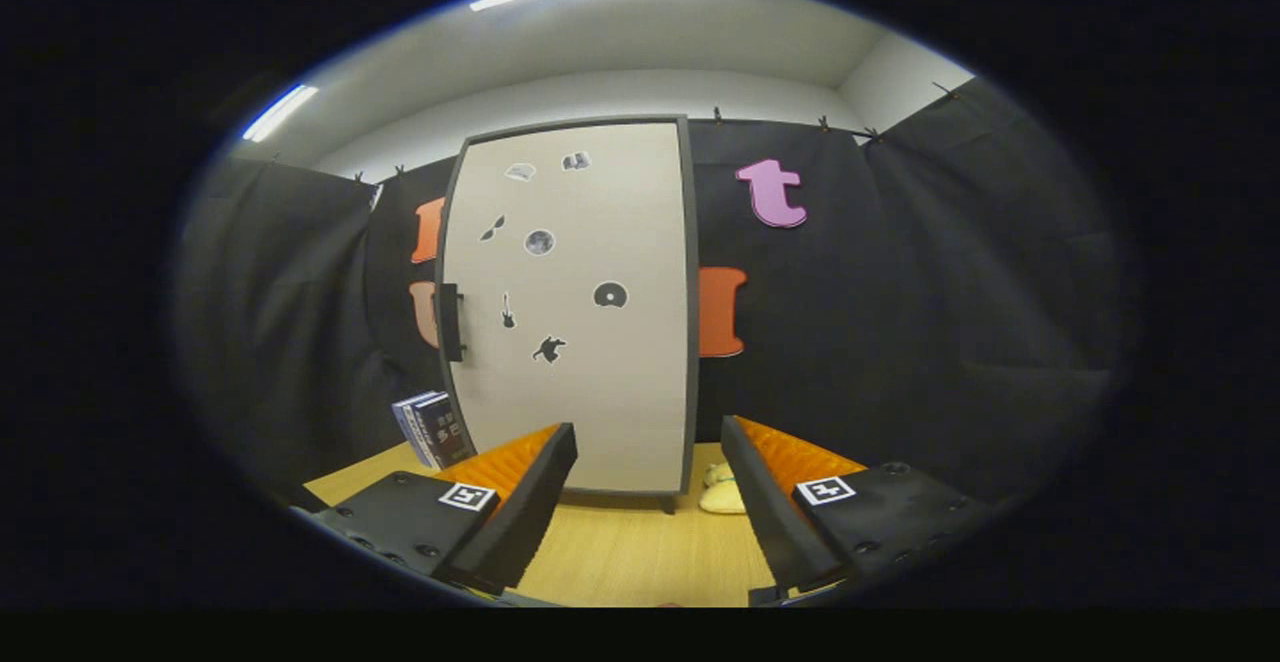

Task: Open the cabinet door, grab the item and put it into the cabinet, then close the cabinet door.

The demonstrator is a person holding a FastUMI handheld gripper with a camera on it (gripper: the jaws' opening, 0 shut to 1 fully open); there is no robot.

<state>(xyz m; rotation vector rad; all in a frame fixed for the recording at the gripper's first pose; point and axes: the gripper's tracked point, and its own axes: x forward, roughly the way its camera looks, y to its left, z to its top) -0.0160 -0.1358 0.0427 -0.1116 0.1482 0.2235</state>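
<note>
- Tall cabinet [575, 312] with a dark grey frame: stands upright on the light wooden table [640, 552], beyond the jaws, in front of the black cloth wall.
- Off-white cabinet door [590, 382]: closed, flush within the frame. Its face carries several small black and grey stickers [610, 294].
- Light wooden table: extends from the jaws forward to the base of the cabinet. The strip between the two fingers is bare.
- Gripper [648, 487]: the jaws are apart, with a wide gap between them, and nothing is held. Both fingers [520, 502] point toward the lower part of the door and stop short of it.
- Dark blue box-shaped item [435, 429]: stands tilted on the table, just beside the lower left corner of the cabinet and beyond the left finger. Whether it touches the cabinet cannot be determined.
- Black bar handle [450, 322]: mounted vertically at the left edge of the door, about halfway up.
- Pale yellow soft item [722, 490]: lies on the table just beside the lower right corner of the cabinet, partly hidden behind the right finger. Its exact shape cannot be determined.
</note>
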